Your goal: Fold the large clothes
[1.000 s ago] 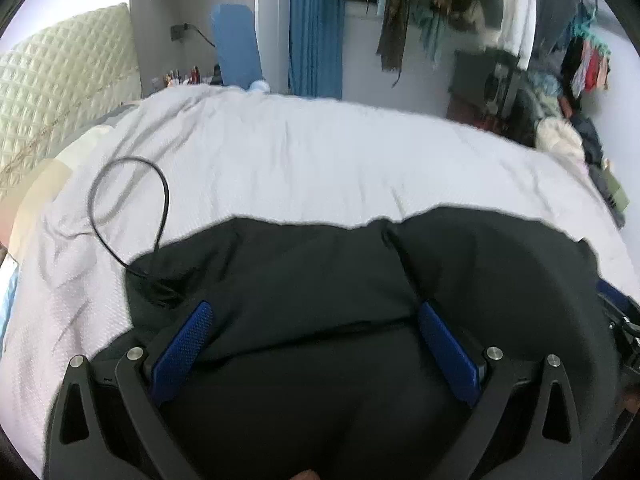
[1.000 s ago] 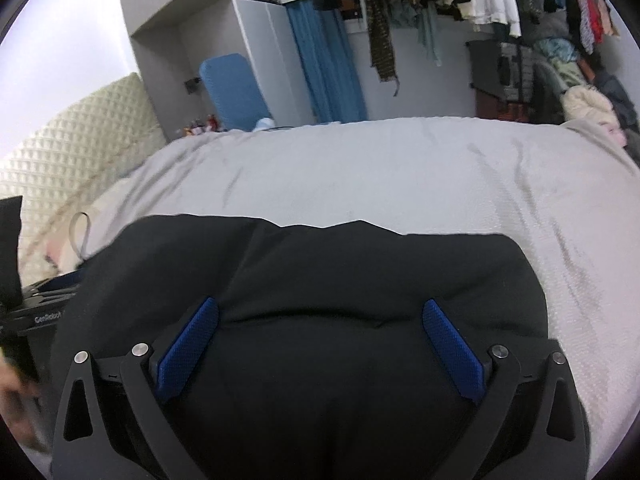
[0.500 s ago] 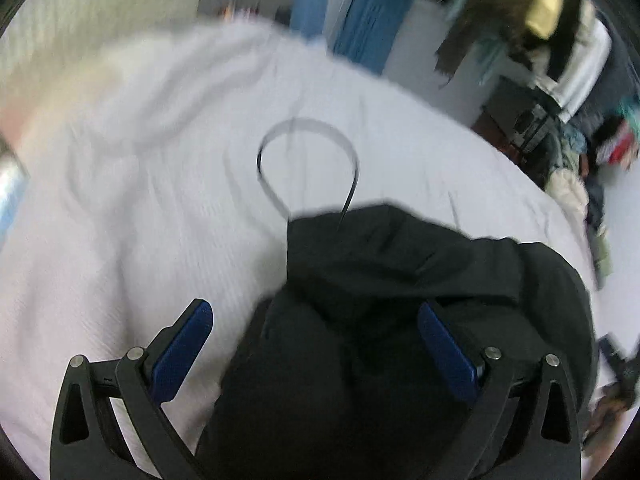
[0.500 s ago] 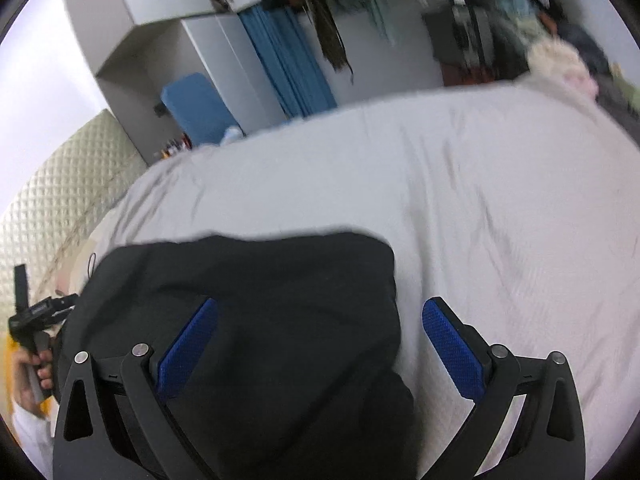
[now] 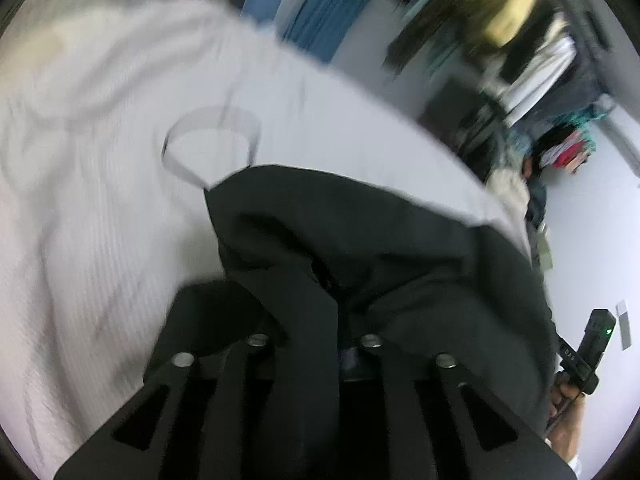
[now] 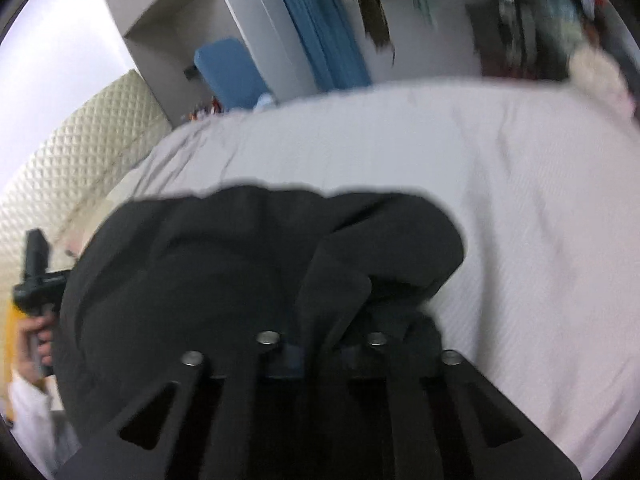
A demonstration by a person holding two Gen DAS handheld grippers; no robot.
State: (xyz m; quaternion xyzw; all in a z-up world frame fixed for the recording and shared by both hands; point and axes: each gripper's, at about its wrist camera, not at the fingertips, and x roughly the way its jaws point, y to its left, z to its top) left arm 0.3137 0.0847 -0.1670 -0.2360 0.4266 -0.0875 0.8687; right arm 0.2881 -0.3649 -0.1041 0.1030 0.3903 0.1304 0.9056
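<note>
While clamped, left tool [image 5: 314, 344] | right tool [image 6: 322, 340] | both pinch black garment [image 5: 400, 248] on bed [image 5: 100, 220].

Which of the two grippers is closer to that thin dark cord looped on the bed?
Left. The left gripper, clamped on the black garment, has the looped dark cord lying just beyond the fabric. The right gripper grips the garment's opposite side; no cord shows there.

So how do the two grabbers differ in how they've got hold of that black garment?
The left gripper pinches the black garment near its left corner, beside a thin dark cord loop on the white bedsheet. The right gripper pinches a bunched fold near the right edge, with bare sheet beside it. Both are shut on fabric, their blue pads hidden.
</note>
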